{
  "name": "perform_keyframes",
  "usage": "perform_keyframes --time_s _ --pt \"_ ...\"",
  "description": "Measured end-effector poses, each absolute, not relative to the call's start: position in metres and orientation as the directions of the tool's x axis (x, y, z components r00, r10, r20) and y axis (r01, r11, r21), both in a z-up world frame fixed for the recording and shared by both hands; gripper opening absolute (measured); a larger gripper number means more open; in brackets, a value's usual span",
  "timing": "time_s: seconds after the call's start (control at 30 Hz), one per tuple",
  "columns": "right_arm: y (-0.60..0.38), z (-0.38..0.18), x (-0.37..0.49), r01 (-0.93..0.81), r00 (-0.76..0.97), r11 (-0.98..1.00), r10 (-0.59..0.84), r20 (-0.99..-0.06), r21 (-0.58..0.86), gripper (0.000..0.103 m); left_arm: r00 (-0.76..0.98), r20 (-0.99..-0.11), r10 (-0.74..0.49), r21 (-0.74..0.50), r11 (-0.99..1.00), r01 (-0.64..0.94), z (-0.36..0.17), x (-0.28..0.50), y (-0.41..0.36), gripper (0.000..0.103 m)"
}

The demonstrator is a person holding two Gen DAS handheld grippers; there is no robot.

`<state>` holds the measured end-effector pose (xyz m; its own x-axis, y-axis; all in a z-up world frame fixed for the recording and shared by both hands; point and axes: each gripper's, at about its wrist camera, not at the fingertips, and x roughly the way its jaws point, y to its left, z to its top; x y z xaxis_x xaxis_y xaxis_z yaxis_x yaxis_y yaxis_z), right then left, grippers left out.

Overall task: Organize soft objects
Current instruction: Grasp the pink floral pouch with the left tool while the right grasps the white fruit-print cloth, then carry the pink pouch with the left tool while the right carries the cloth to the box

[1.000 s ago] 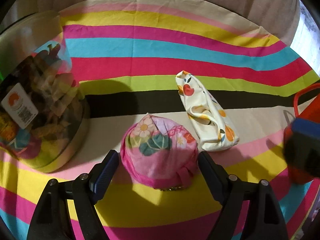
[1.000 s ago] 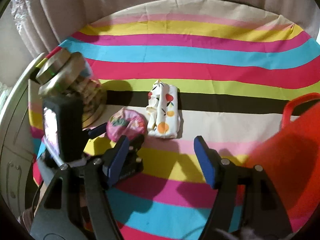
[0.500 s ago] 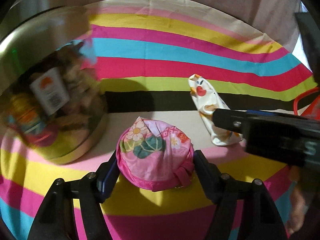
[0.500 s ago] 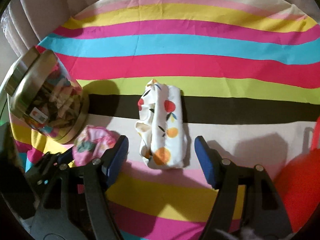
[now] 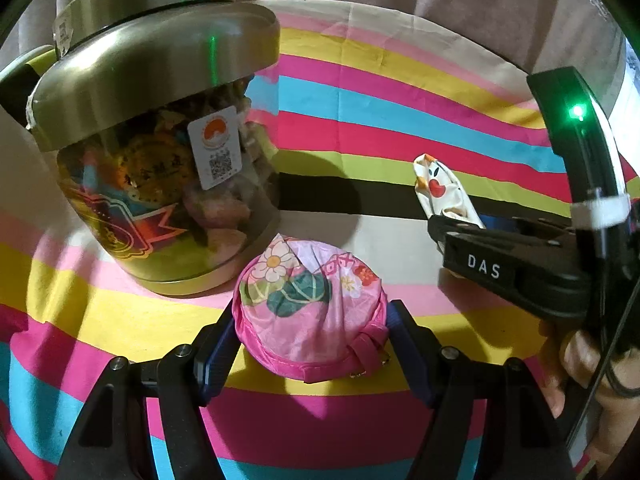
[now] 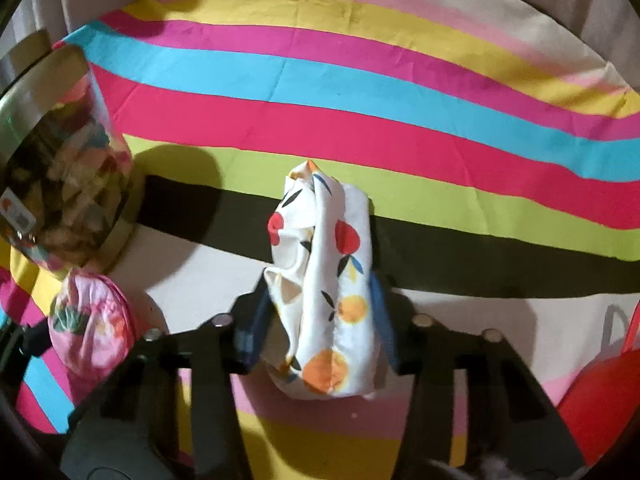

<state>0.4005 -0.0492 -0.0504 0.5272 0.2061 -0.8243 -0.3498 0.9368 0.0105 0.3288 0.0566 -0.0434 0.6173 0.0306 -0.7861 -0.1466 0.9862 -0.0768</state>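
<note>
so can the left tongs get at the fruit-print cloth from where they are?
Probably not as things stand. The left tongs are clamped on the pink floral pouch, and the right tongs have just been closing on the fruit-print cloth, blocking that side.

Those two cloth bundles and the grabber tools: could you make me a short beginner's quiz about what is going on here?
1. True or false: the left gripper has its pads against the round pink floral pouch.
2. Which item sits between the right gripper's fingers? A) the snack jar B) the white fruit-print cloth C) the red basket
3. Fill in: both soft items lie on a ______ tablecloth.

Key
1. True. Both blue pads touch the pouch's sides.
2. B. The jaws have just been closing, and the pads now meet the cloth's sides.
3. Striped.
</note>
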Motion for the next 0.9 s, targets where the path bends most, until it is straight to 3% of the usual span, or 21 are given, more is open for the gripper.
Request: perform_keyframes --time_s 0.07,0.17,0.9 --pt "-0.051 -0.049 0.399 -0.348 0.523 0.937 0.216 -0.825 0.025 0.037 0.621 -0.783 0.029 -0.078 0.986 -0.145 -0.043 0.327 0.057 0.071" --pt "-0.056 -0.044 0.390 -0.353 0.521 0.935 0.226 -0.823 0.034 0.035 0.628 -0.777 0.029 -0.080 0.986 -0.145 -0.042 0.324 0.055 0.071" --pt "-0.127 0.026 0.253 -0.324 0.568 0.942 0.265 -0.779 0.085 0.035 0.694 -0.720 -0.018 -0.098 0.992 -0.076 0.030 0.238 0.025 0.071"
